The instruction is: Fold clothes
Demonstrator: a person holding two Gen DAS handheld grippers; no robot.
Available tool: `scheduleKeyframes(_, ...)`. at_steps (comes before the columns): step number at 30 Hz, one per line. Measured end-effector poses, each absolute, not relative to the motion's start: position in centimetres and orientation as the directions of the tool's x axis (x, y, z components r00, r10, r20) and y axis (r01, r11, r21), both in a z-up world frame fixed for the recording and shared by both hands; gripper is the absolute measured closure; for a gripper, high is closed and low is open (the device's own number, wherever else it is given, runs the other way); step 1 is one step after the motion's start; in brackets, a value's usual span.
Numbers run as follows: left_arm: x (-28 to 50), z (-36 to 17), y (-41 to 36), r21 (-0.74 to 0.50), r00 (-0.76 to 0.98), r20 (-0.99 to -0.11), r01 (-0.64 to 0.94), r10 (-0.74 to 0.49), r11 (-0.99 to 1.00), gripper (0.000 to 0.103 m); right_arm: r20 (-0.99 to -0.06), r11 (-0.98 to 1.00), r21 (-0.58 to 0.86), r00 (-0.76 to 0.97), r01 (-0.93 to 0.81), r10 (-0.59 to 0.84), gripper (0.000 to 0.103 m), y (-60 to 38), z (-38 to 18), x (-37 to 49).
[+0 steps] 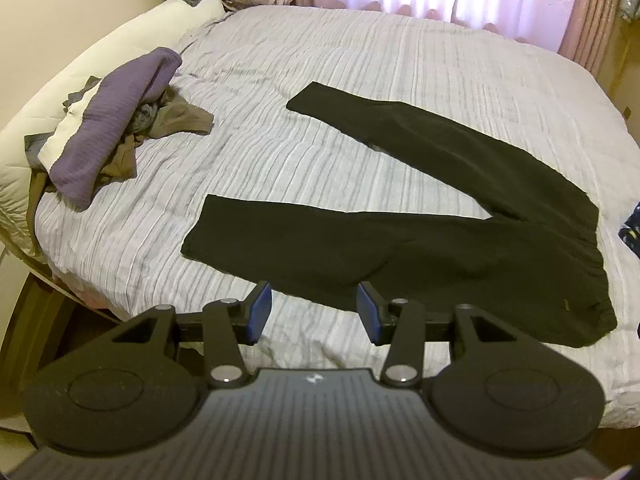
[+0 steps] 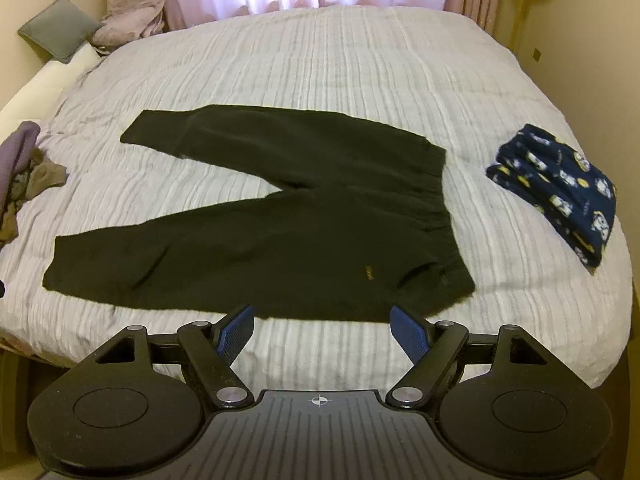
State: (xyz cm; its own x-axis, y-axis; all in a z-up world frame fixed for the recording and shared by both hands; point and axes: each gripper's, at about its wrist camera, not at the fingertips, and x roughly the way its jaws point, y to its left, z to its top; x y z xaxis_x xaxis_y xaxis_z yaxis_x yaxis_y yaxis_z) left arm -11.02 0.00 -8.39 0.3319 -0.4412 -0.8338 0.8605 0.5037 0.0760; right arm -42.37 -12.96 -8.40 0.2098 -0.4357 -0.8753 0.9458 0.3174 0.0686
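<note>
Black trousers (image 1: 460, 248) (image 2: 280, 216) lie spread flat on the striped grey bedspread (image 1: 320, 60) (image 2: 340, 64), legs apart in a V toward the left and the waistband at the right. My left gripper (image 1: 314, 304) hovers over the bed's near edge beside the lower trouser leg, jaws open and empty. Nothing sits between the blue pads of my right gripper (image 2: 322, 322) either; it stands open just short of the trousers' near hem, below the waist end.
A heap of unfolded clothes, purple on top (image 1: 116, 120) (image 2: 16, 160), lies at the bed's left side. A folded navy patterned garment (image 2: 560, 188) rests at the right. A grey cushion (image 2: 56, 28) and pink bedding (image 2: 132, 8) sit by the curtained window.
</note>
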Motion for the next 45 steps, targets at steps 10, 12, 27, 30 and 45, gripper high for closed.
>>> scheduleKeyframes(10, -5.5, -10.9, -1.2, 0.091, 0.336, -0.867, 0.833, -0.369, 0.545, 0.060, -0.910, 0.330, 0.049, 0.178, 0.943, -0.374, 0.025, -15.1, -11.1, -37.0)
scheduleKeyframes(12, -5.0, -11.4, -1.5, 0.088, 0.328, -0.876, 0.830, -0.354, 0.551, 0.060, -0.918, 0.337, 0.035, 0.164, 0.941, -0.361, 0.025, -15.6, -11.7, -36.4)
scheduleKeyframes(27, -4.7, -12.6, -8.2, 0.080, 0.316, -0.888, 0.820, -0.333, 0.566, 0.060, -0.950, 0.350, 0.046, 0.149, 0.936, -0.274, 0.025, -23.4, -15.0, -35.9)
scheduleKeyframes(30, -5.9, -12.3, -11.8, 0.071, 0.306, -0.884, 0.836, -0.354, 0.544, 0.060, -0.952, 0.319, 0.052, 0.144, 0.946, -0.271, 0.025, -26.3, -15.5, -37.4)
scheduleKeyframes(45, -11.6, -12.2, -25.3, 0.095, 0.258, -0.868, 0.924, -0.423, 0.370, 0.060, -0.944, 0.161, 0.053, 0.102, 0.986, -0.315, 0.025, -34.8, -17.8, -46.4)
